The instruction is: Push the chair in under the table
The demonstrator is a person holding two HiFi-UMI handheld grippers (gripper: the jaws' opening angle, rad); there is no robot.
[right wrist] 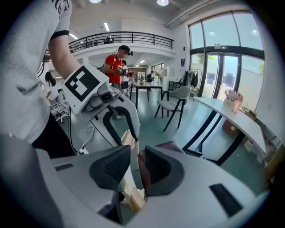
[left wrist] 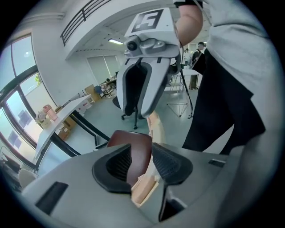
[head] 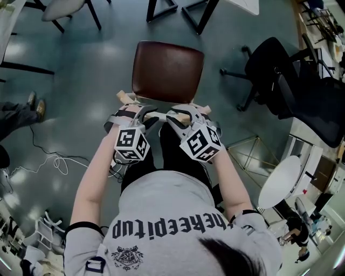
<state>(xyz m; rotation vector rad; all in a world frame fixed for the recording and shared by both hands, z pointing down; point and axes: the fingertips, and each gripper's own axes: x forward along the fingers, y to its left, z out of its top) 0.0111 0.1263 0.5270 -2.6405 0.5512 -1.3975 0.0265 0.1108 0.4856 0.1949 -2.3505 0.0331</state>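
Grey-green polished floor fills the head view, with a white cable trailing across it at the left and a black office chair standing off to the right. At the middle stands the chair, its brown seat facing away from the person and its pale wooden back rail nearest to them. Beyond the seat's far edge a strip of bare floor separates it from the black table legs at the top, so the seat is not under the table. Both hands are stretched forward over the rail, side by side. The left gripper sits at the rail's left part and the right gripper just beside it toward the right, both pointing down and forward. In the left gripper view the left gripper has its jaws apart, astride the rail, with the brown seat showing in the gap; the pads do not clamp the wood. In the right gripper view the right gripper likewise has its jaws apart with the rail between them, unclamped, and the seat just past them. Farther off in that view, a long white table on slanted black legs runs along tall windows, a grey chair stands near it, and a person in a red top stands in the background.
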